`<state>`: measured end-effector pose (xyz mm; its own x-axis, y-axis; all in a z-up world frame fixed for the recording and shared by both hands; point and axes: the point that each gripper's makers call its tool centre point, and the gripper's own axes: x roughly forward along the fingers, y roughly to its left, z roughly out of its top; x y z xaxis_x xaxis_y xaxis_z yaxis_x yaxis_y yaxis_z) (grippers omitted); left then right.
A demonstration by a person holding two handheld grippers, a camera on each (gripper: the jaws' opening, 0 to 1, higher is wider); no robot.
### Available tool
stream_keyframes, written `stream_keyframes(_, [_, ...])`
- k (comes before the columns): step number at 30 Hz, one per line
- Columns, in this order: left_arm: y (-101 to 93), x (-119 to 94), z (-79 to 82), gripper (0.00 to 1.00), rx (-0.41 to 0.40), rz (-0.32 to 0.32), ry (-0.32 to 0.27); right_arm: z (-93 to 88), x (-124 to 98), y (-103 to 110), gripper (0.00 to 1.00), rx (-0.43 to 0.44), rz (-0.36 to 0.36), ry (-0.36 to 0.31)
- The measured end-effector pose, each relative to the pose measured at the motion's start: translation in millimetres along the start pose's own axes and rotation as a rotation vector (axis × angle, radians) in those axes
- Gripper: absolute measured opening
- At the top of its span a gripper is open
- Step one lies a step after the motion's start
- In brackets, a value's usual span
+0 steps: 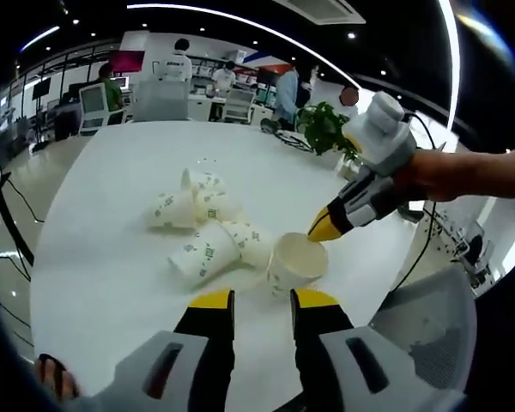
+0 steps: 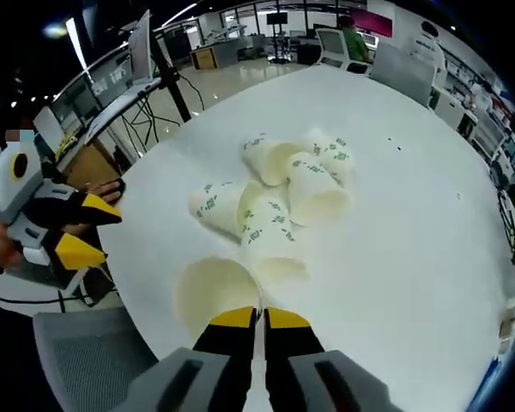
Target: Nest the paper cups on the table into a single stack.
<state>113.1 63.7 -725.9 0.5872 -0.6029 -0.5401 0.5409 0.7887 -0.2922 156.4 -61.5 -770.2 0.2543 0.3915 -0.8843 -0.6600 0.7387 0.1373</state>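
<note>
upright cup [image 1: 296, 261] just ahead of parted left gripper [image 1: 263, 300] | right gripper [image 2: 259, 318] pinched on its rim | light, crushable: grip rim gently

White round table [image 1: 112, 189] carries scattered paper cups [image 1: 208, 225] (mostly tipped over).

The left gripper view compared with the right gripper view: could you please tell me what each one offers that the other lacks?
Left gripper view: the left gripper from behind, jaws apart; the right gripper from the side, tips at the upright cup's rim; a potted plant. Right gripper view: the right gripper's jaws together, seen from behind. Both: the white table and the pile of tipped cups.
</note>
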Motion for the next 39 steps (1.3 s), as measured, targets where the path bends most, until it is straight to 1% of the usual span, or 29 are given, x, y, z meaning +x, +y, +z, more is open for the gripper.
stream_keyframes(5, [2.1,1,-0.5,0.24,0.004,0.002,0.003,-0.5,0,2,0.02,-0.004,0.007,-0.003])
stream_keyframes(6, [5.7,2,-0.6,0.24,0.006,0.003,0.003,0.0,-1,1,0.02,-0.003,0.008,-0.006])
stream_keyframes(9, [10.3,2,0.9,0.24,0.007,0.005,0.001,4.9,-4,1,0.04,0.008,0.014,-0.036])
stream_keyframes(11, [15.2,4,2.5,0.25,0.012,0.006,0.002,6.2,-7,2,0.05,0.007,0.013,-0.043])
stream_keyframes(14, [15.2,7,3.8,0.25,0.016,0.003,0.004,8.0,-13,1,0.06,0.012,0.013,-0.063])
stream_keyframes(15, [15.9,9,4.1,0.25,0.021,0.003,0.006,8.5,-11,0,0.07,0.017,0.013,-0.069])
stream_keyframes(17, [15.9,11,4.5,0.26,0.026,0.002,0.008,7.8,-14,-1,0.08,0.019,0.014,-0.08])
stream_keyframes(20, [16.3,15,7.0,0.26,0.034,-0.001,0.01,7.3,-21,-1,0.11,0.012,0.01,-0.1])
stream_keyframes(25, [20.7,22,9.5,0.26,0.045,-0.006,0.014,7.3,-24,-9,0.15,0.02,-0.01,-0.124])
stream_keyframes(27, [22.9,24,11.1,0.26,0.048,-0.008,0.014,4.2,-28,-11,0.17,0.023,-0.016,-0.13])
stream_keyframes(33, [29.6,30,17.0,0.28,0.06,-0.006,0.008,1.4,-29,-16,0.24,0.017,-0.03,-0.133])
stream_keyframes(37, [35.1,35,20.2,0.31,0.112,0.007,0.021,-3.0,-34,-18,0.25,0.026,-0.038,-0.137])
stream_keyframes(39, [38.4,38,19.7,0.32,0.141,0.017,0.038,-4.3,-35,-19,0.26,0.035,-0.037,-0.142])
